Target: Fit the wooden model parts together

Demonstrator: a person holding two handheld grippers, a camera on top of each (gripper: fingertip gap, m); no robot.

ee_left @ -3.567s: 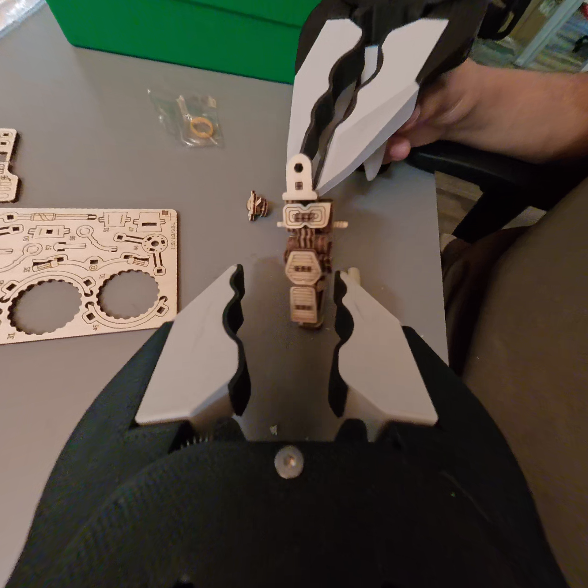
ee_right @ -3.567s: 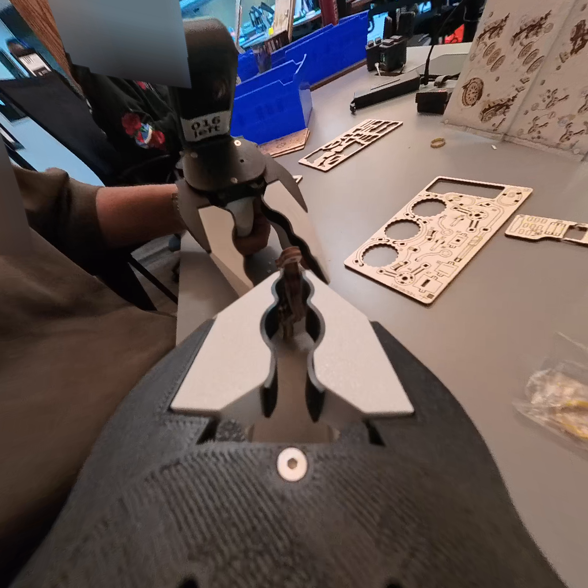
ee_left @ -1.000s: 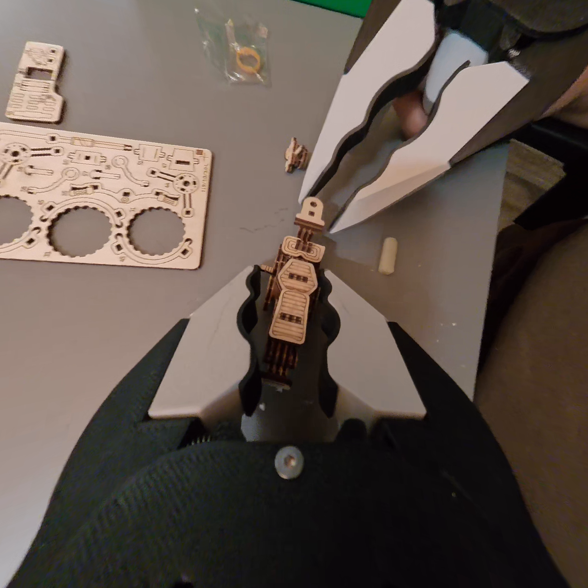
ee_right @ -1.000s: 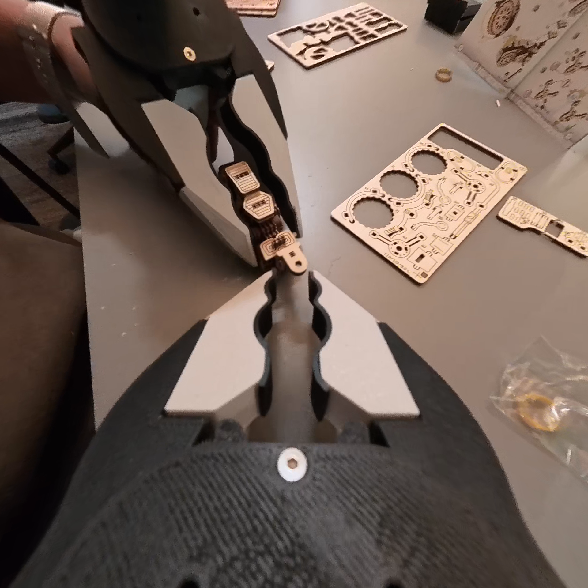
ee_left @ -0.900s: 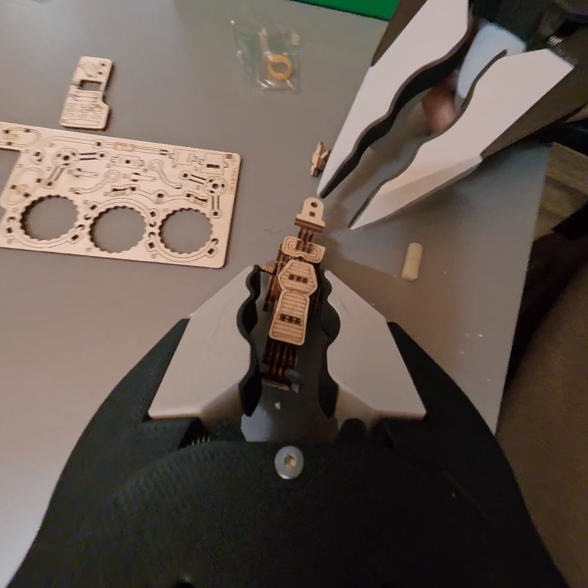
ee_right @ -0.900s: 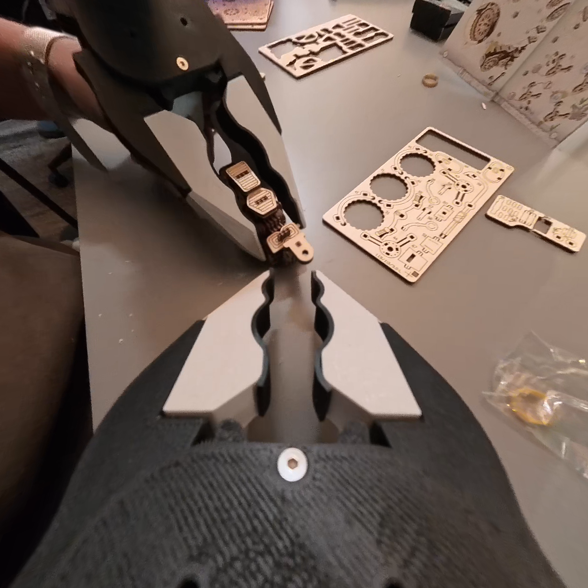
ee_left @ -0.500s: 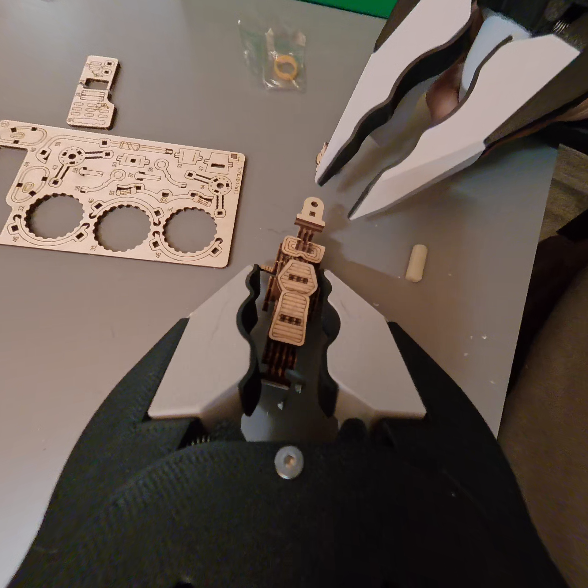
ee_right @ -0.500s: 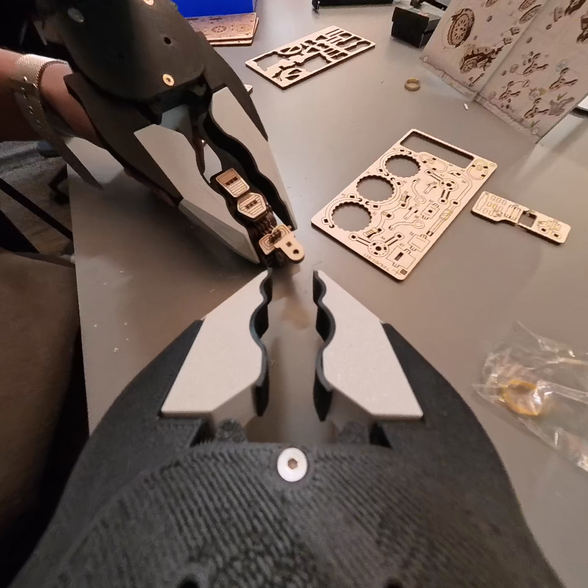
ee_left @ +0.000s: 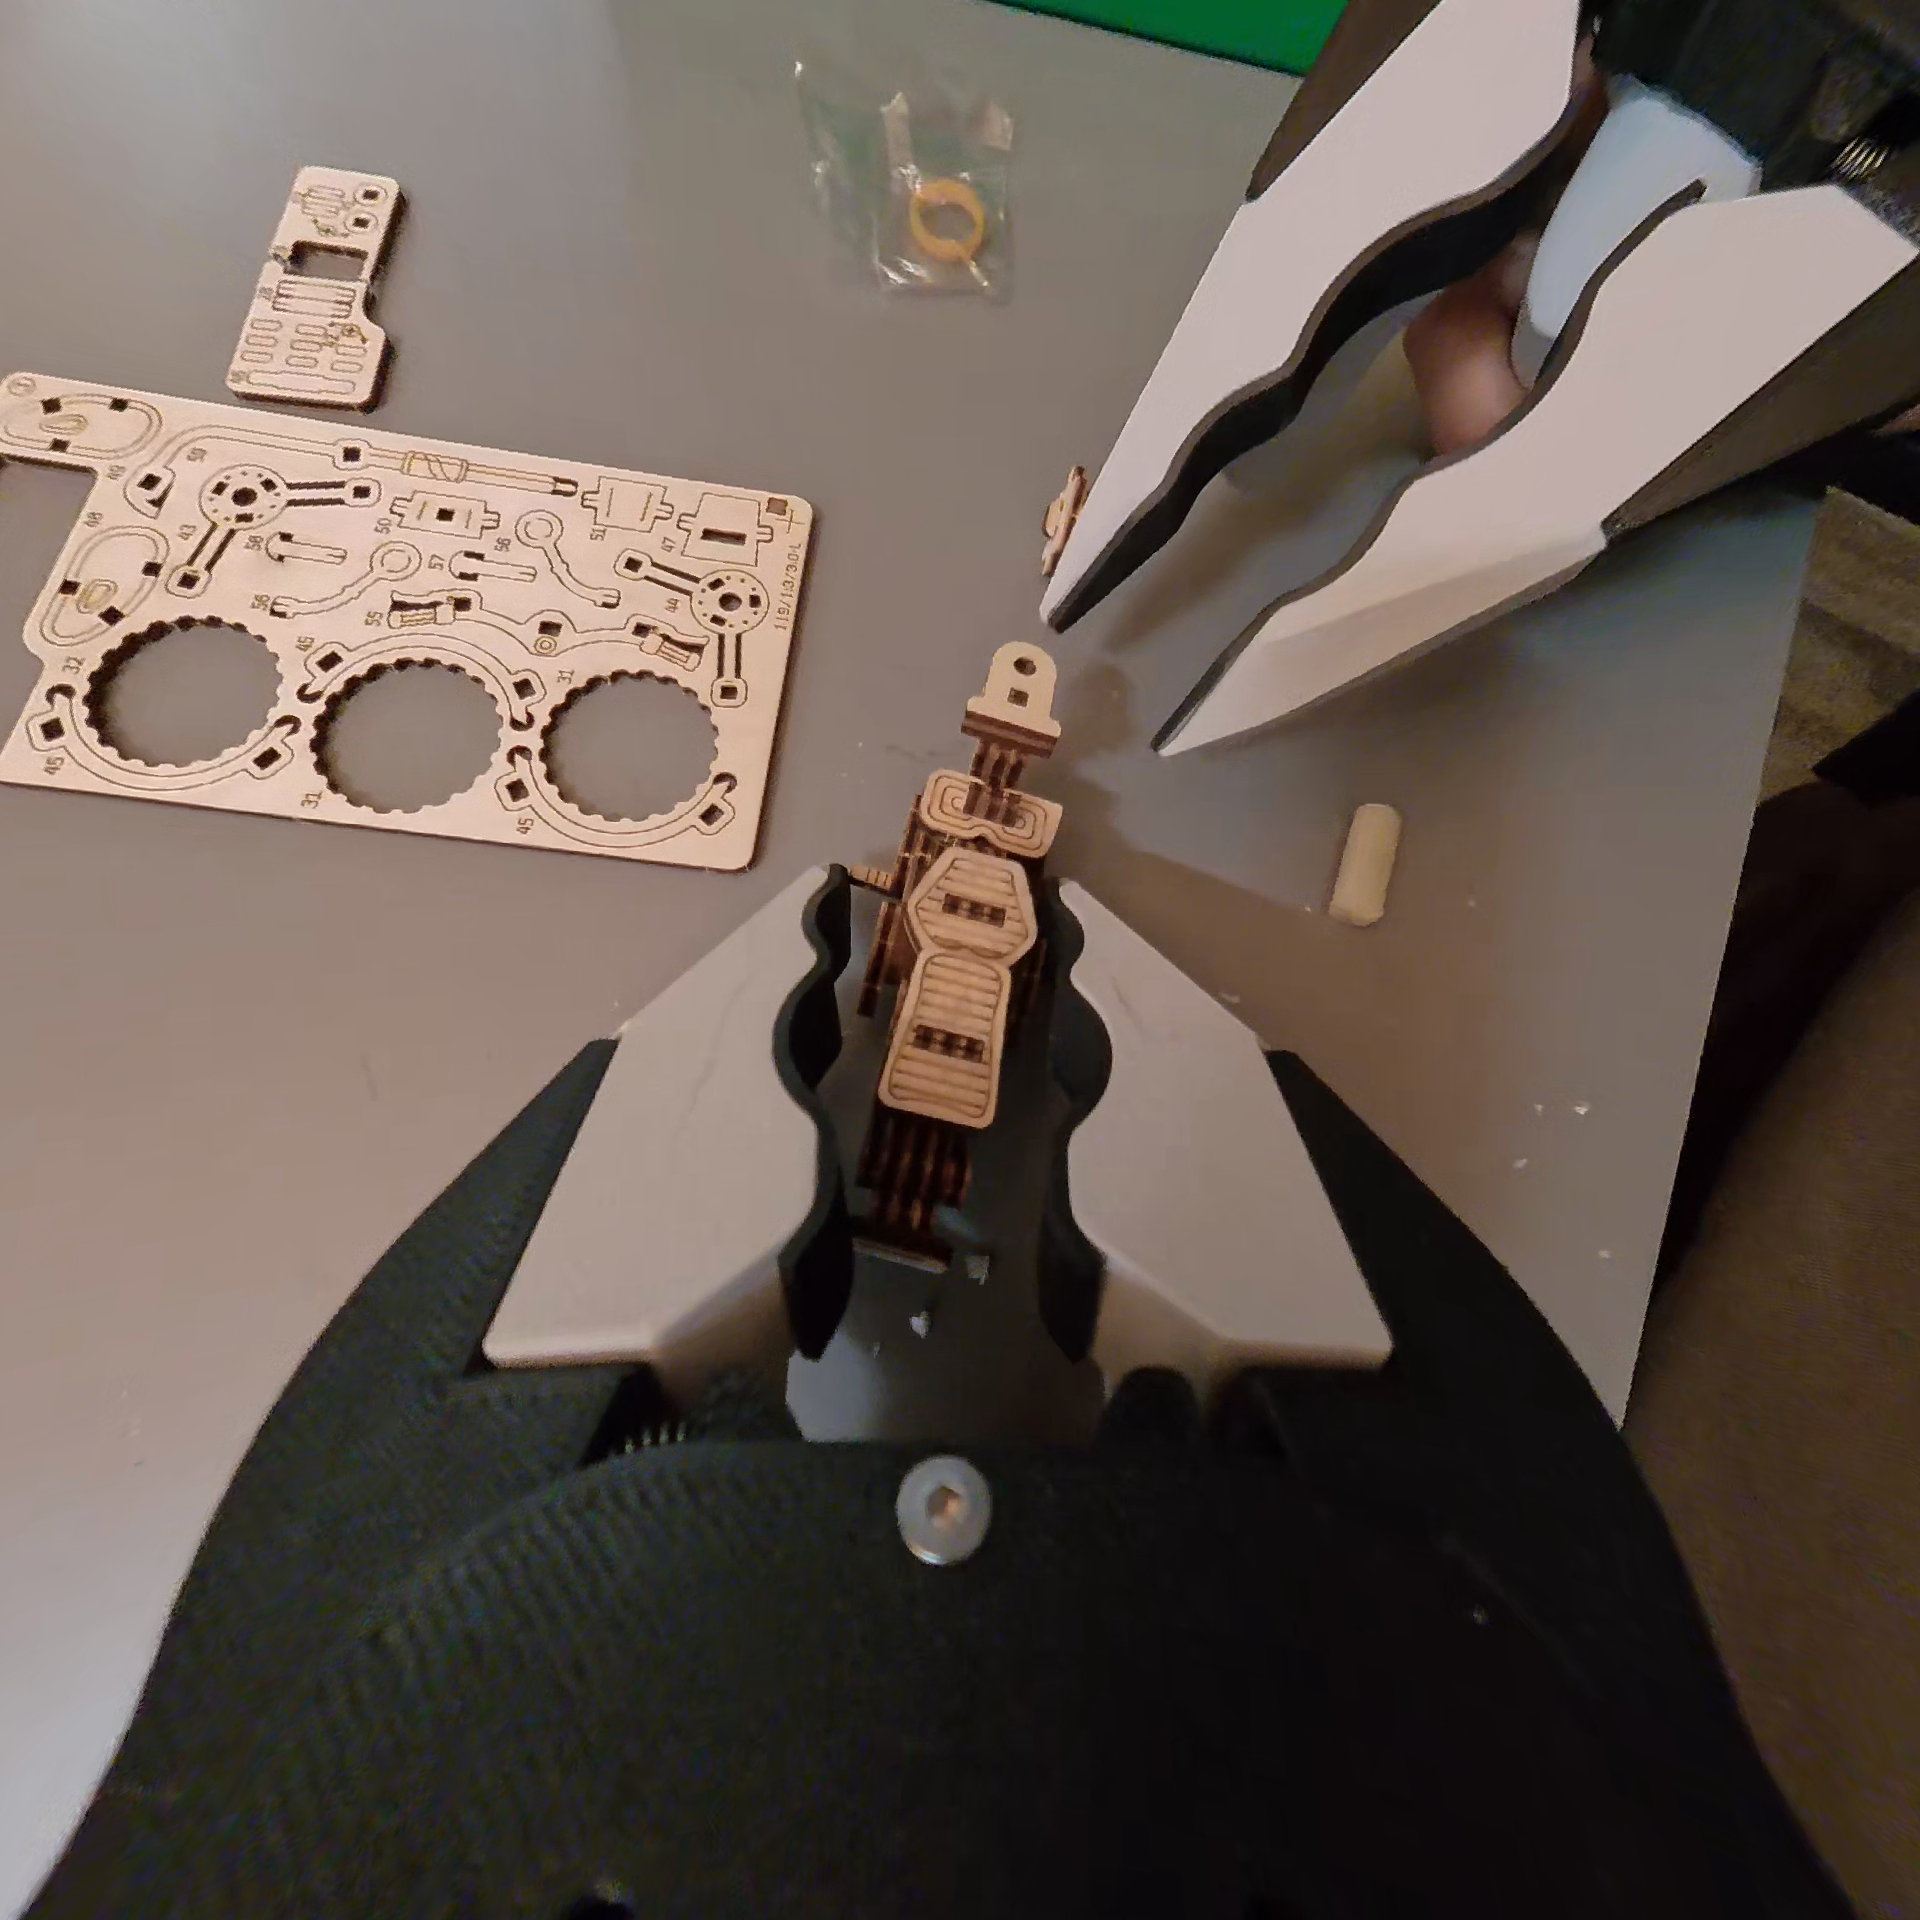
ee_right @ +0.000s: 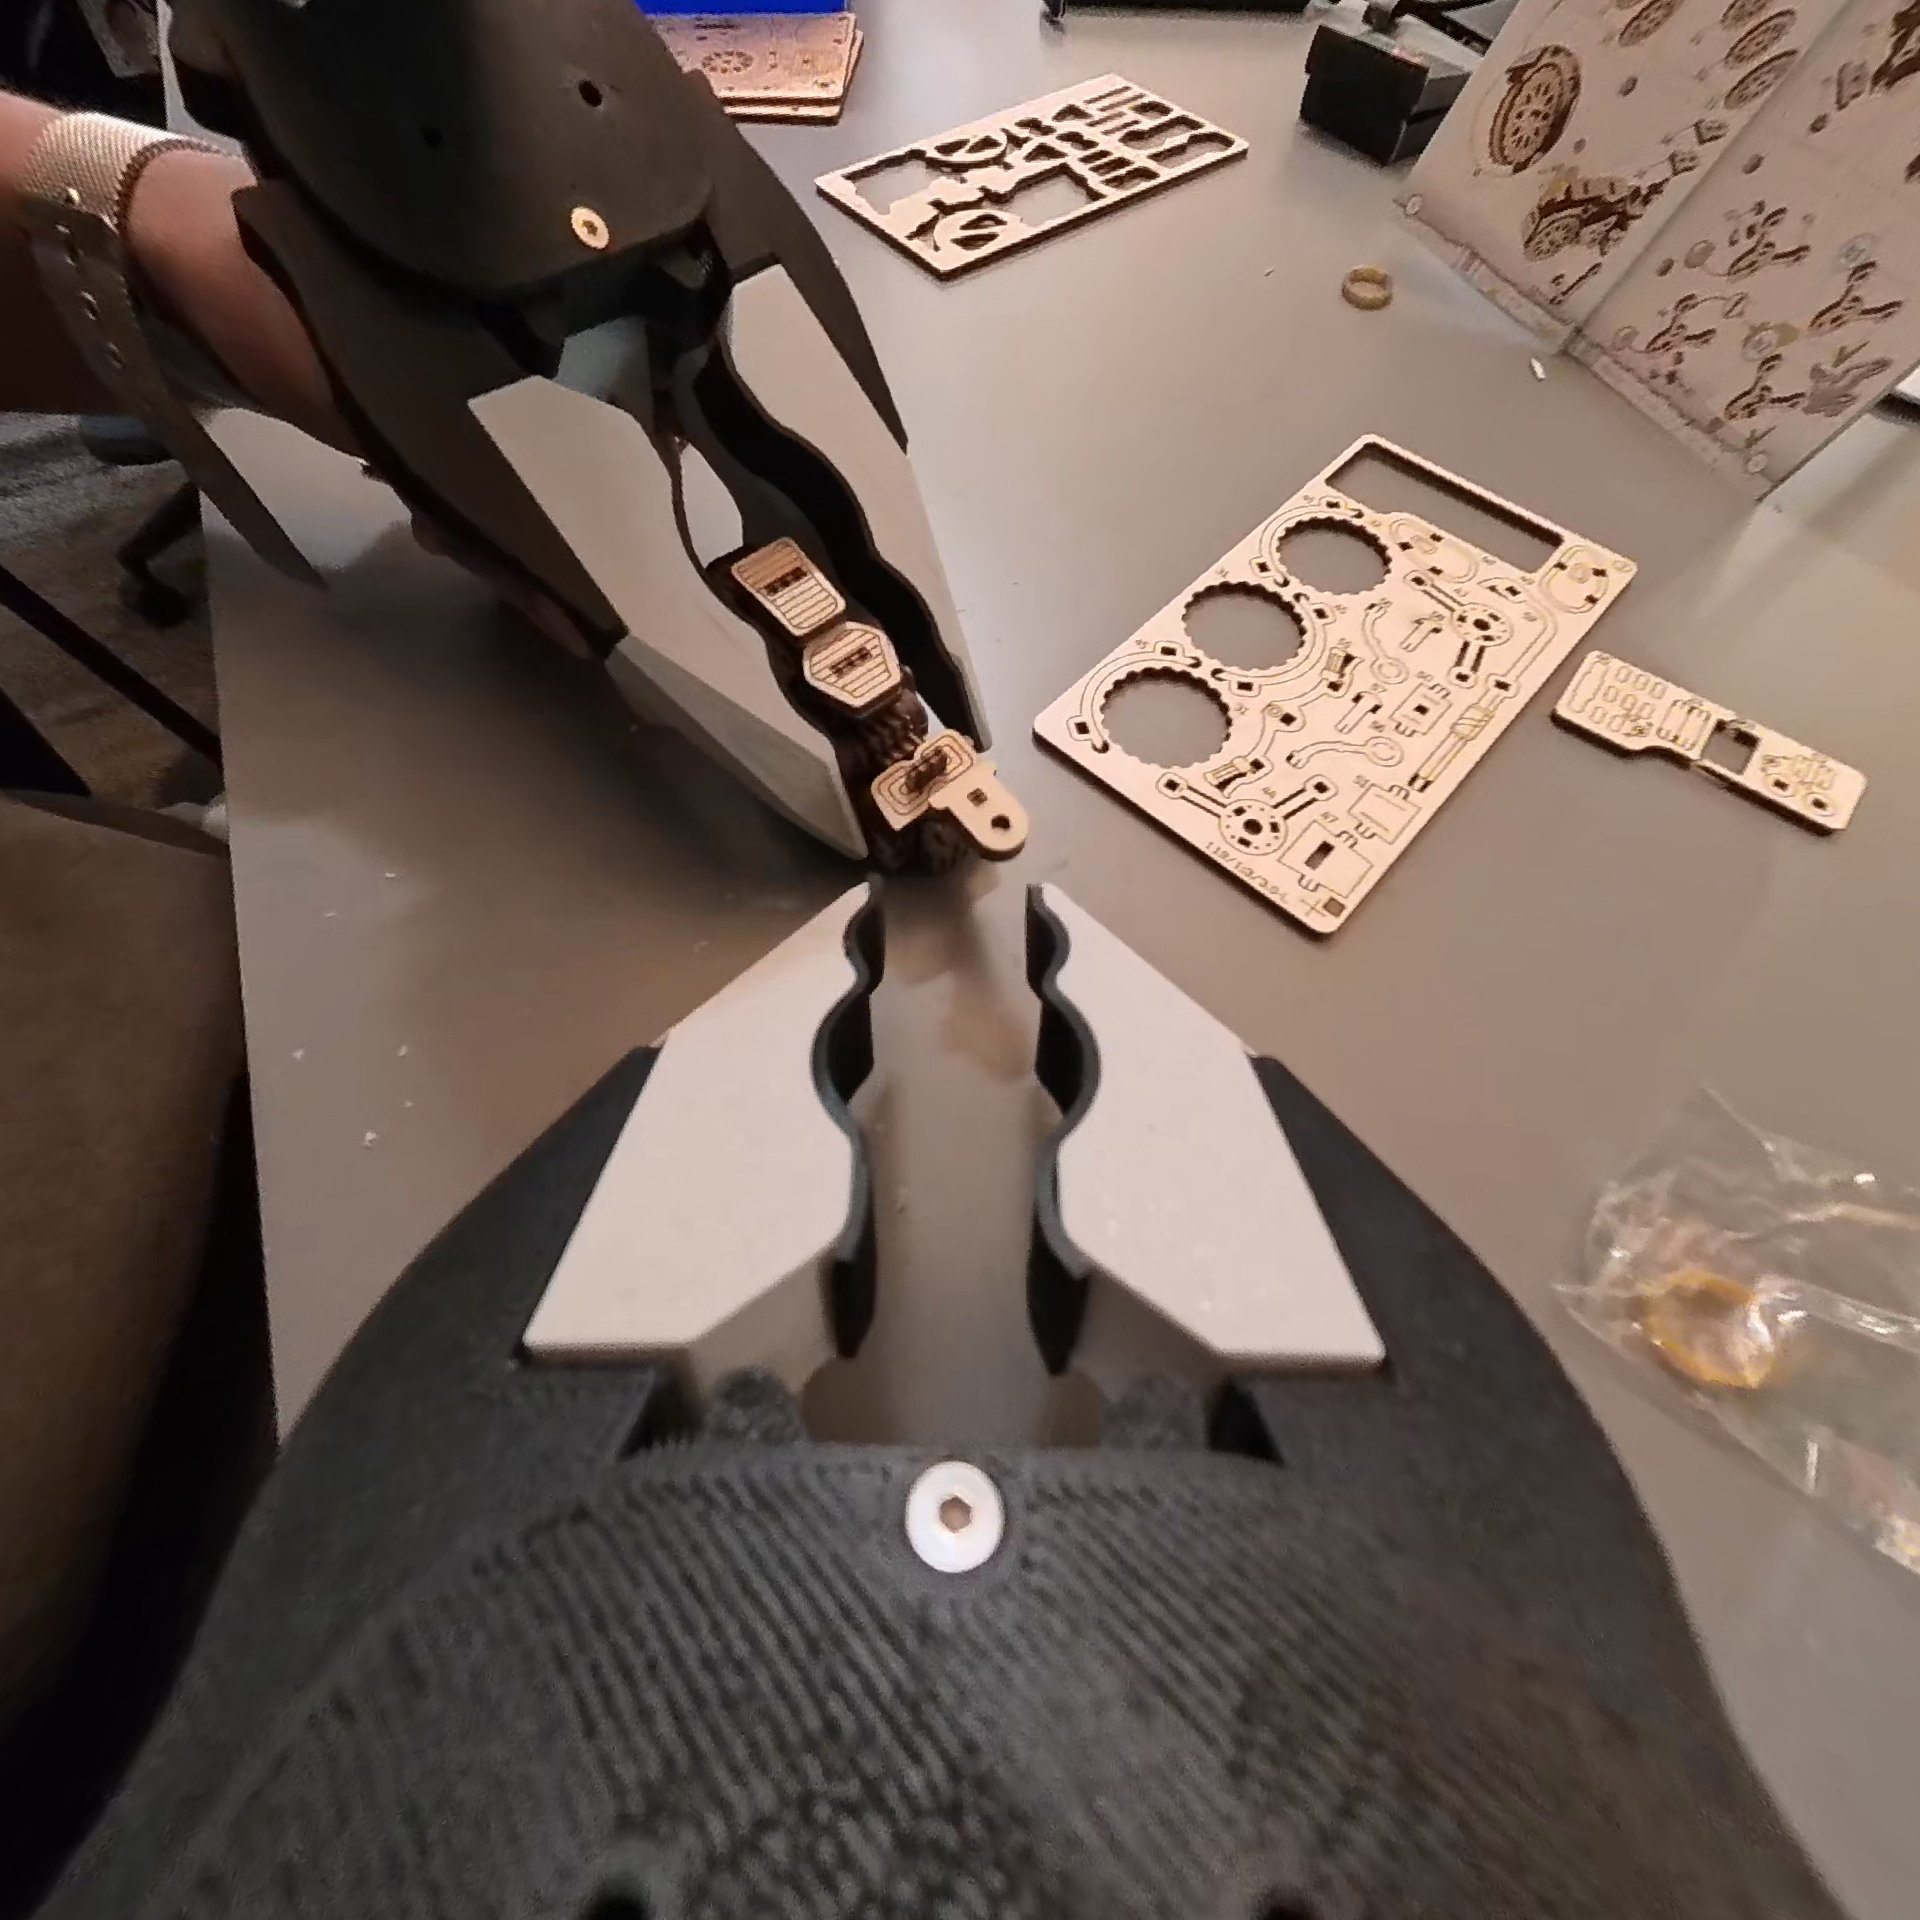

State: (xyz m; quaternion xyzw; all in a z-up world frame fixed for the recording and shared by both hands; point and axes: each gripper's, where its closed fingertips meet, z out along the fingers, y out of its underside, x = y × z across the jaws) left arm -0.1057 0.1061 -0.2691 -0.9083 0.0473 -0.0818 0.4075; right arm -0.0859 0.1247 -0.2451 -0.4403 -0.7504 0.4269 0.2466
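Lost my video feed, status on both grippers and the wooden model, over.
Left gripper shut on wooden model, tabbed end forward. Right gripper open, empty, just short of the tab. Nothing between them.

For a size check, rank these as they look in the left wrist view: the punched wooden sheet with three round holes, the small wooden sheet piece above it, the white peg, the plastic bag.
1. Punched wooden sheet, largest by far.
2. Plastic bag and small wooden sheet piece: they look alike, so unranked.
3. White peg, smallest.

black textured shells | grey wavy-edged fingers (ee_left: pixel 665 1122) | silver screw (ee_left: pixel 942 1509)
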